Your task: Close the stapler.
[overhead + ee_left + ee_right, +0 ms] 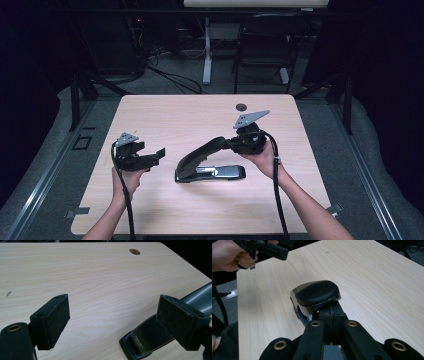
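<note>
Brand lettering on the stapler point(147, 338), between left gripper point(113, 320) fingers.

Black stapler point(210, 165) lies mid-table, its top arm raised.

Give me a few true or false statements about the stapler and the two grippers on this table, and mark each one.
1. The right gripper is shut on the raised handle of the stapler. True.
2. The left gripper grips the stapler's base. False: its jaws stand open, apart from the stapler.
3. The stapler's handle lies flat against its base. False: it is lifted at an angle above the base.
4. The stapler's base rests on the wooden table. True.
5. The table has a small round hole near its far edge. True.
</note>
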